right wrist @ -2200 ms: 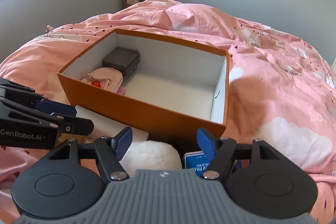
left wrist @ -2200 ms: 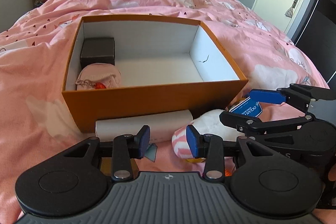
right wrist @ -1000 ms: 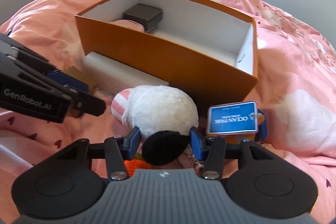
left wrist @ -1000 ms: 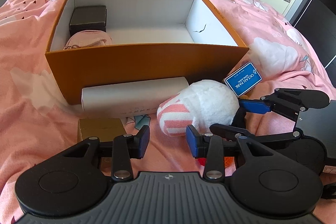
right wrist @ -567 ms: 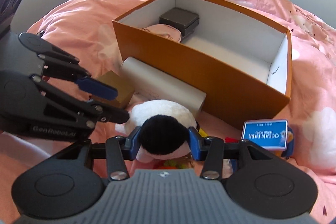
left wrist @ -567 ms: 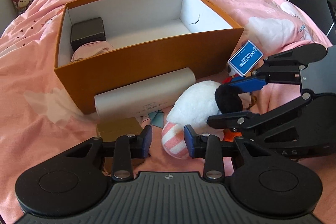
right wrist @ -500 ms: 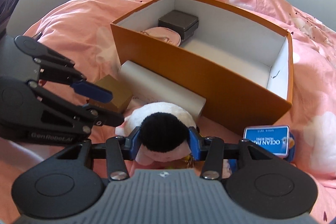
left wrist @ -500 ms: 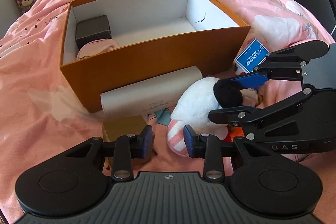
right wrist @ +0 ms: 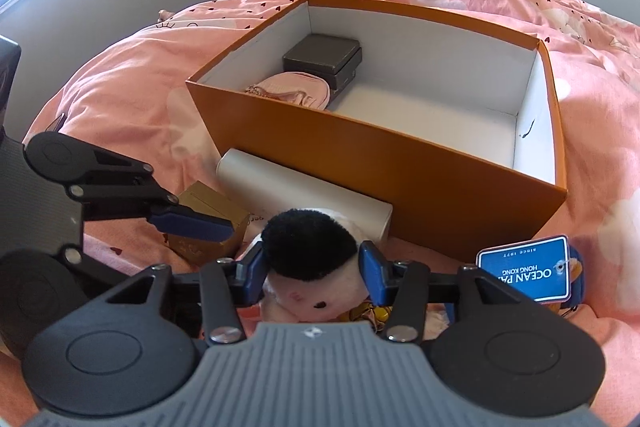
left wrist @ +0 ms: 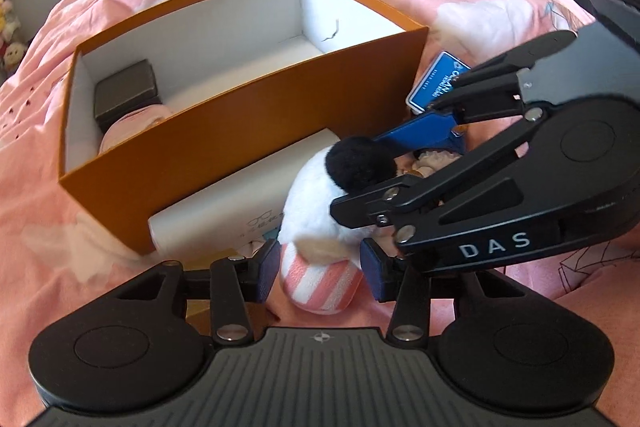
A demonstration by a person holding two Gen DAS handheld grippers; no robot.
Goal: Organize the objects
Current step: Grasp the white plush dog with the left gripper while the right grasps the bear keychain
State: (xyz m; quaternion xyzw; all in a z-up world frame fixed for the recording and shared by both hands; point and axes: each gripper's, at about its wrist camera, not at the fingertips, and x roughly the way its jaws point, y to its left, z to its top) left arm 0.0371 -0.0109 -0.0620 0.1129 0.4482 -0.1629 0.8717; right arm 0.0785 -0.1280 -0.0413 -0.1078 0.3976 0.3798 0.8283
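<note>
In front of the orange box (right wrist: pixel 384 163), the right gripper (right wrist: pixel 312 277) is clamped on the plush toy's (left wrist: pixel 316 211) black end; the left gripper (left wrist: pixel 318 269), fingers just spread, straddles its striped end.

The blue tag (right wrist: pixel 524 273) read "OCEAN PA… HONG KONG" and "SINCE 1977", inverted. The right tool (left wrist: pixel 360 171) bore "DAS".

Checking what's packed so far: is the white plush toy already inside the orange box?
No, the white plush toy lies on the pink bedding in front of the orange box, outside its wall.
</note>
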